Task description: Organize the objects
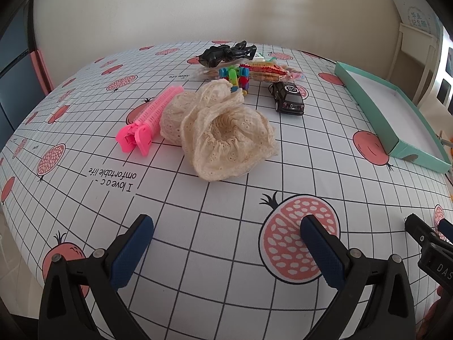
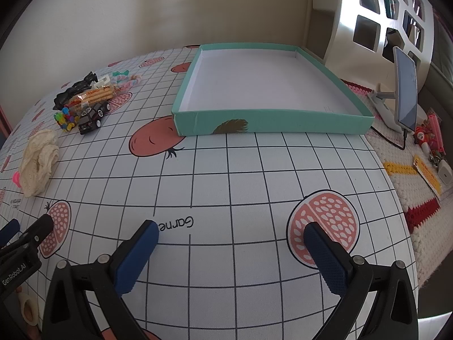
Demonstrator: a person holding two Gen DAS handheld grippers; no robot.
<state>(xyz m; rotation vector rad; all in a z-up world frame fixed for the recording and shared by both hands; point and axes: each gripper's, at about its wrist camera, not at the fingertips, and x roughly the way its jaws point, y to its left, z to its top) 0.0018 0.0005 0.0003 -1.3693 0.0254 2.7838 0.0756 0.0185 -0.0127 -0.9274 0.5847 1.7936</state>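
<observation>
My left gripper [image 1: 226,223] is open and empty over the tablecloth, a little short of a cream lace cloth bundle [image 1: 223,130]. A pink hair roller clip [image 1: 147,119] lies against the bundle's left side. Behind them sit colourful plastic blocks [image 1: 236,76], a snack packet [image 1: 266,70], a black toy figure [image 1: 226,52] and a black toy car [image 1: 288,99]. My right gripper [image 2: 230,228] is open and empty in front of a shallow teal box [image 2: 266,121], whose white inside holds nothing. The cloth bundle [image 2: 39,158] and the toy car [image 2: 92,116] lie far left of it.
The table wears a white grid cloth [image 2: 226,175] with red fruit prints. Right of the table, a phone on a stand [image 2: 406,90] and small items [image 2: 430,141] rest on a knitted surface. A white cut-out shelf [image 2: 388,14] stands behind.
</observation>
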